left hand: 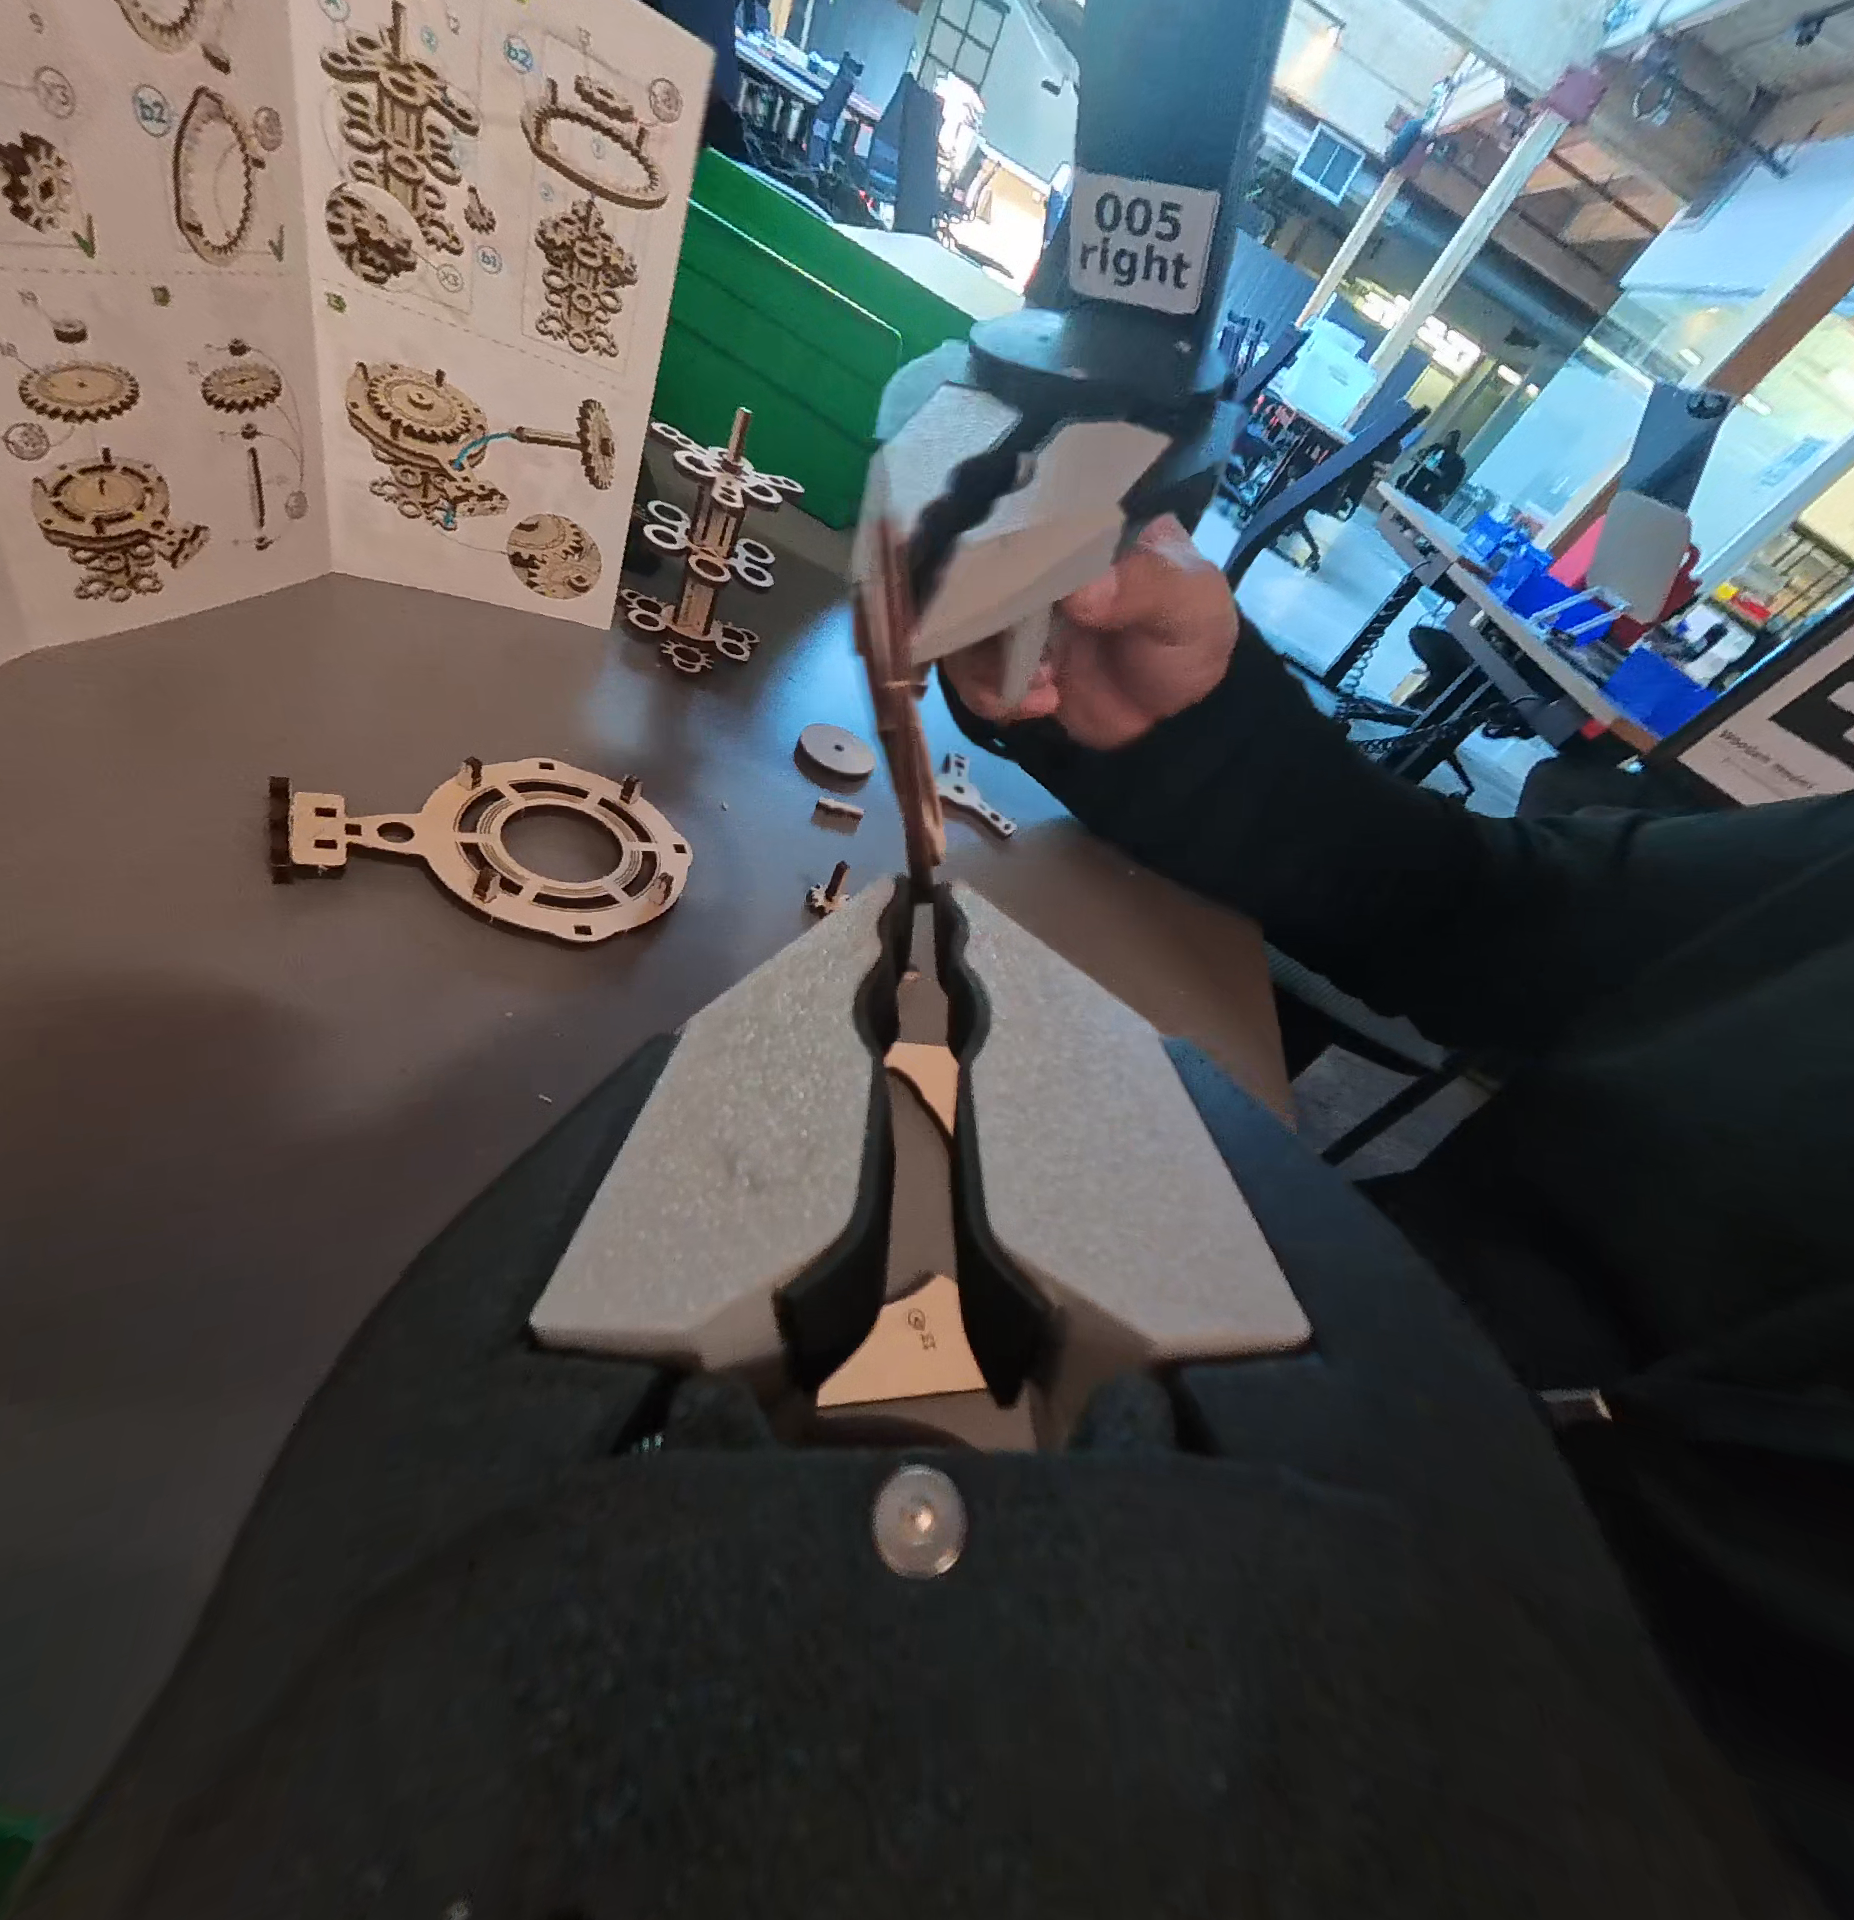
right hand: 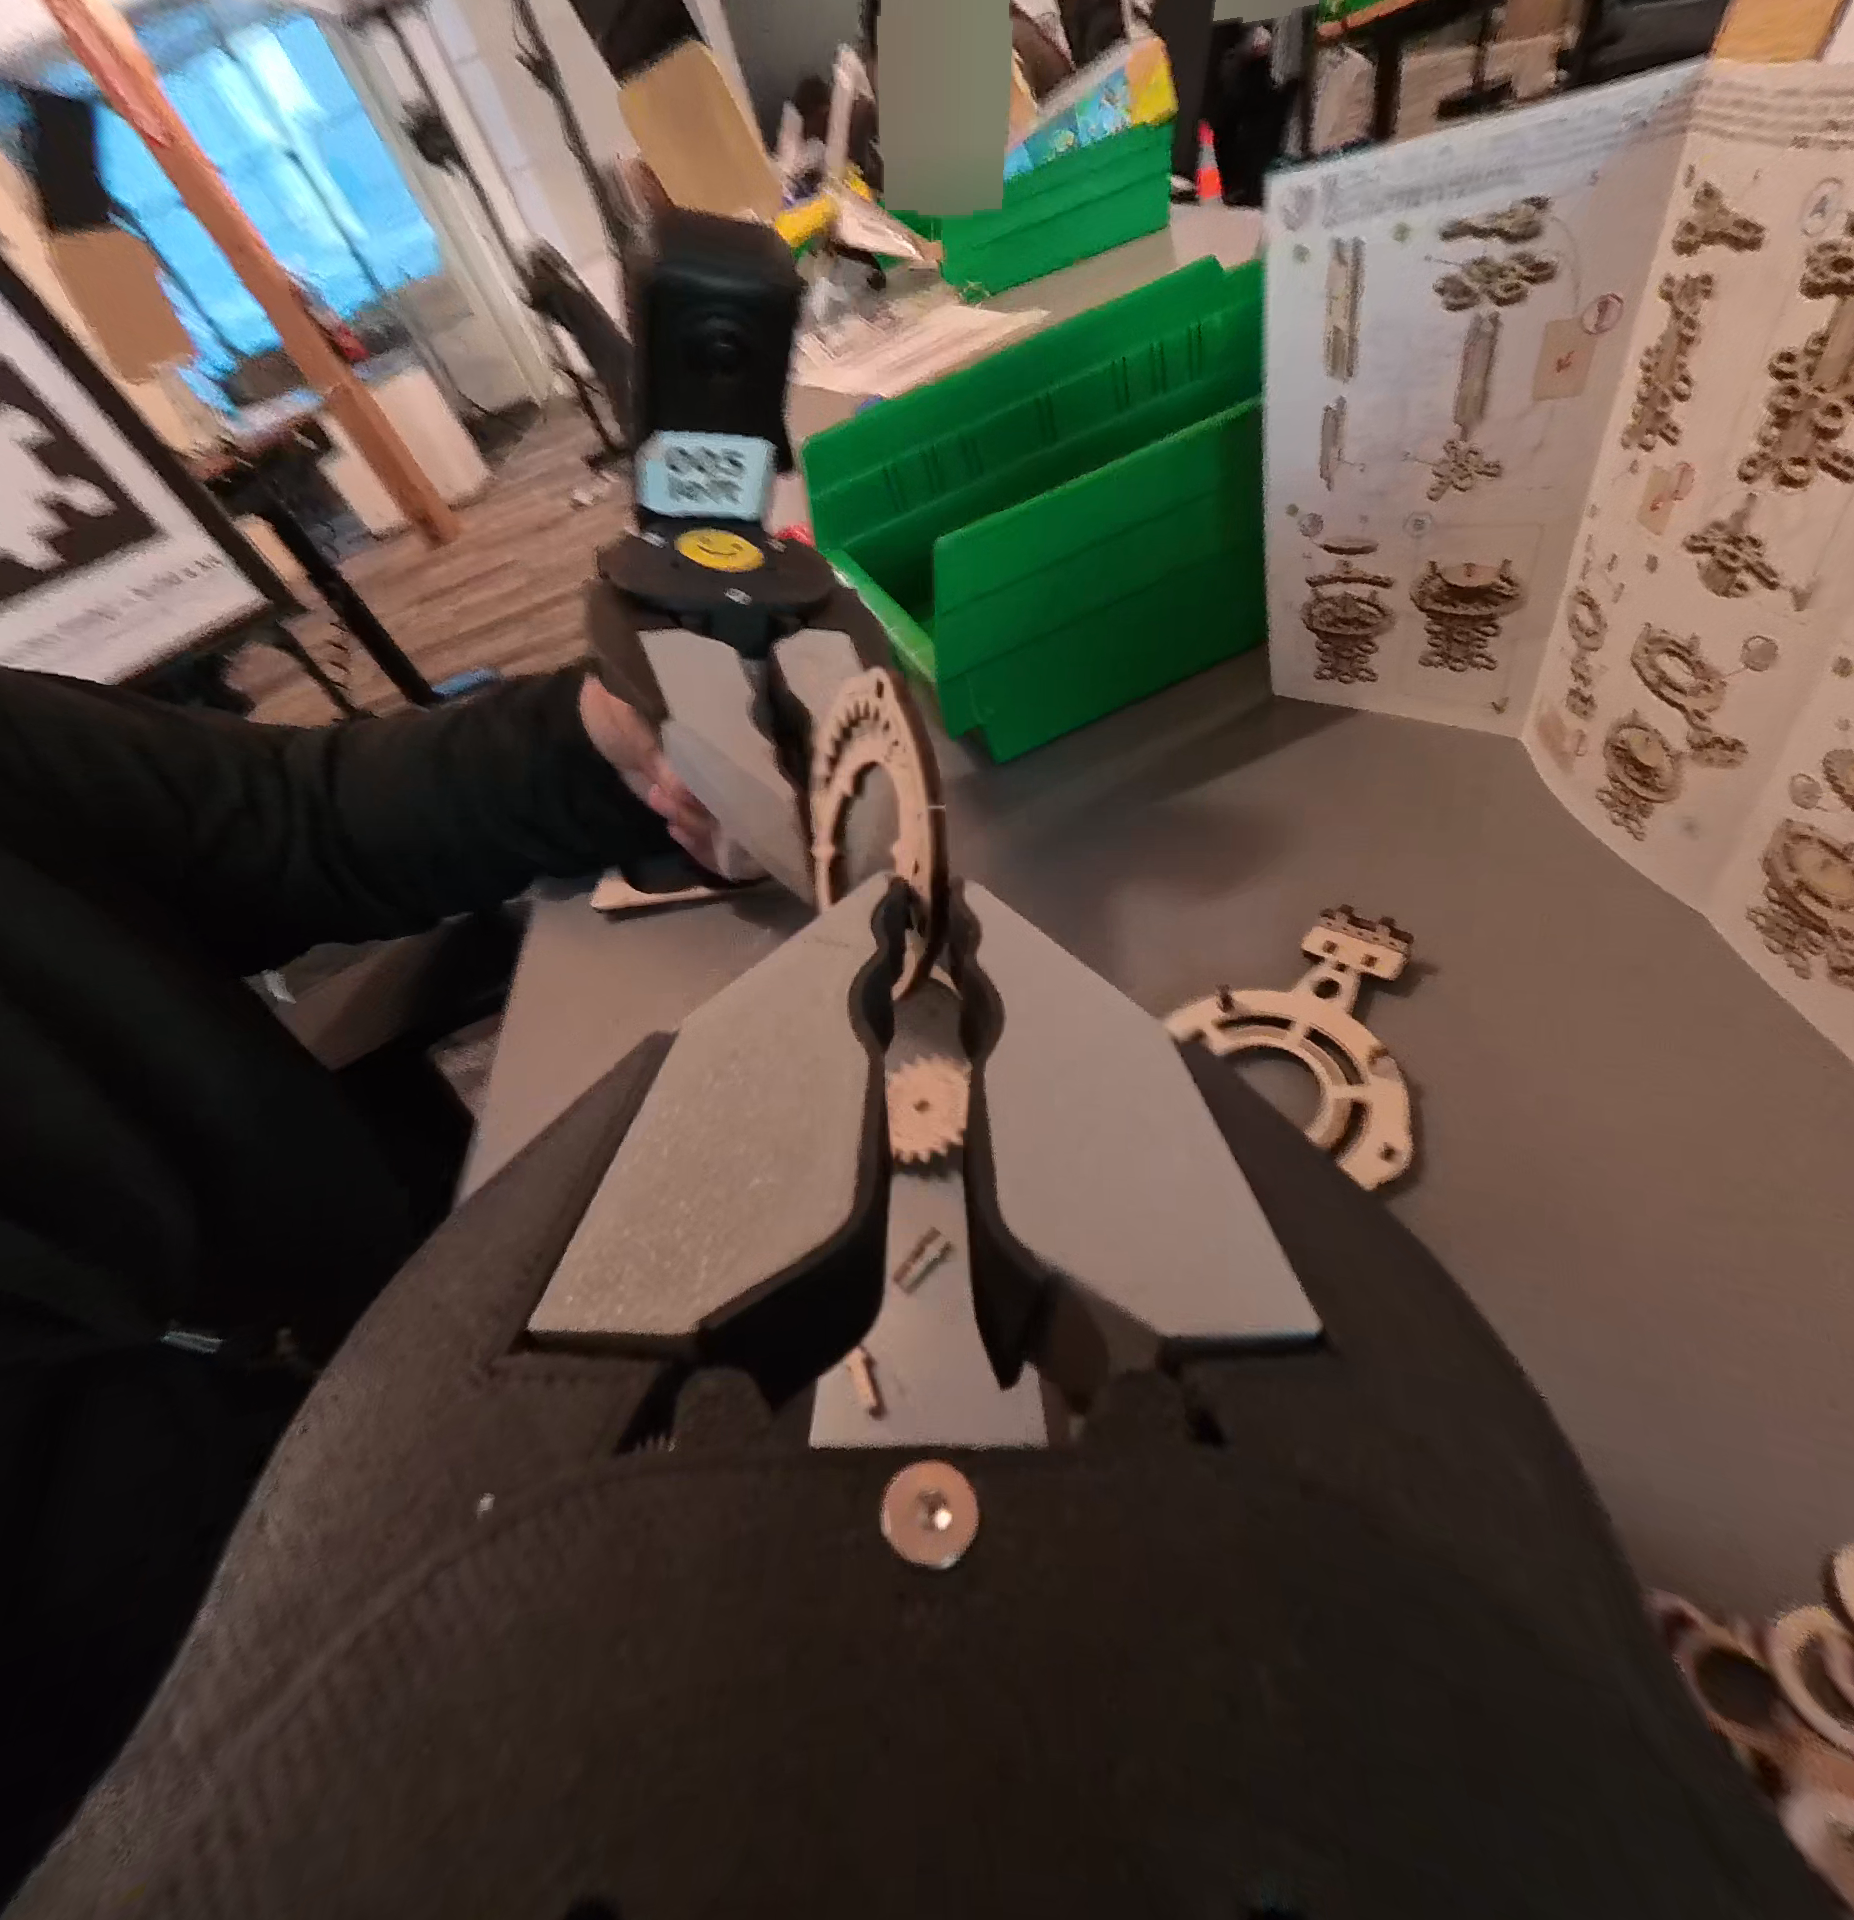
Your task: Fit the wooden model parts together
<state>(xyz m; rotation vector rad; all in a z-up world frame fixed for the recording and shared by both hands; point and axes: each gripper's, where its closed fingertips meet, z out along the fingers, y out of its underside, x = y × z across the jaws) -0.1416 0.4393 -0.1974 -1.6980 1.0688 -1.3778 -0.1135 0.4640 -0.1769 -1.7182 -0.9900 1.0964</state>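
**Wooden ring gear pinched from both ends above the grey table**

Left wrist view first. Wooden ring gear seen edge-on, hanging in the air, its lower rim nipped between the tips of the left gripper, fingers pressed nearly together on it. Upper rim clamped by the right gripper, coming down from above, a bare hand on its grip. Down on the grey table, left of the ring gear: a flat round base plate with upright pegs and a slotted tail. Beyond the ring gear, a standing wooden tower of looped tiers. Just beside the ring gear's lower end, a small wooden disc, a three-armed bracket and a tiny peg. Behind the base plate, a folded instruction sheet standing upright, and a green bin behind the tower.

Over to the right wrist view. Ring gear now showing its toothed inner edge, tilted, gripped at the near rim by the right gripper, fingers squeezed onto the wood. Far rim held by the left gripper. Below the ring gear, between the near fingers, a small cog lying on the table. Right of the ring gear, the base plate lying flat; farther right, the instruction sheet.
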